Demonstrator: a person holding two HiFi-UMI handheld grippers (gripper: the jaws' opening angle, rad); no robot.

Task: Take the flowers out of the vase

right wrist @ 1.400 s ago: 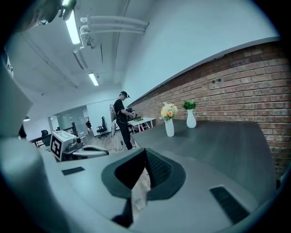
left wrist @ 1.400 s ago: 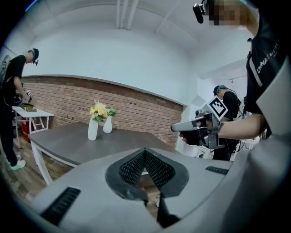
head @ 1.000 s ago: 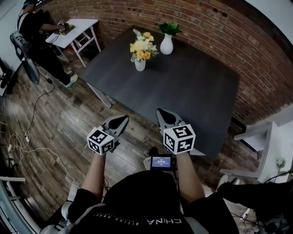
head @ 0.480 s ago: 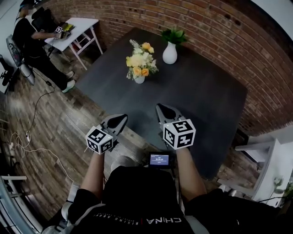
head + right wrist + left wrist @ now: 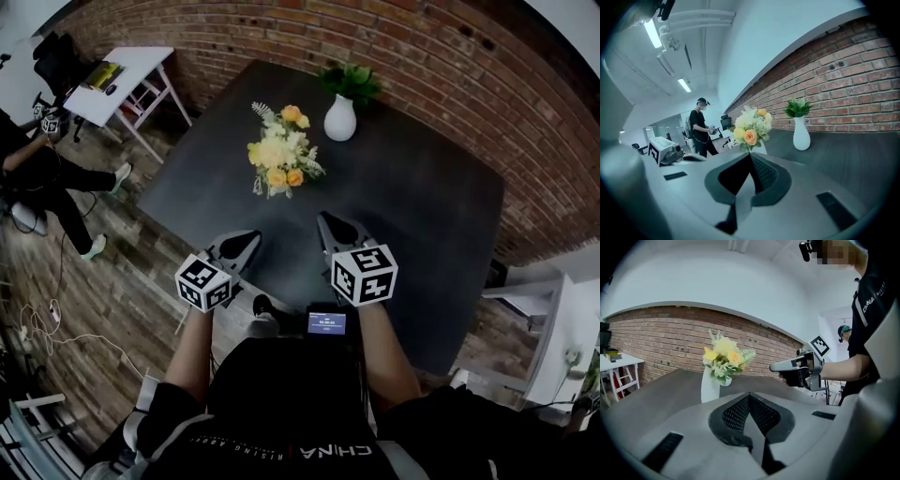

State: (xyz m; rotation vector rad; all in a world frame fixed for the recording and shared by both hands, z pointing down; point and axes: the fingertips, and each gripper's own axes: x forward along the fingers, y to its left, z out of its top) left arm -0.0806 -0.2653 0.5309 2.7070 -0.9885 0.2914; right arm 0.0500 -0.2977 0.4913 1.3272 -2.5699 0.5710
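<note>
Left claw (image 5: 242, 246) and right claw (image 5: 335, 230) are closed and empty at the dark desk's (image 5: 412, 216) near edge. Farther in, yellow flowers (image 5: 277, 161) stand in a white vase (image 5: 709, 388), plain in the left gripper view but mostly hidden under blooms in the head view. A leafy vase (image 5: 339, 119) stands beyond.

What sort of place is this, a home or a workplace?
Likely an office or studio workspace: a red brick wall, a small white desk, long ceiling strip lights, and another person in black standing in the background.
</note>
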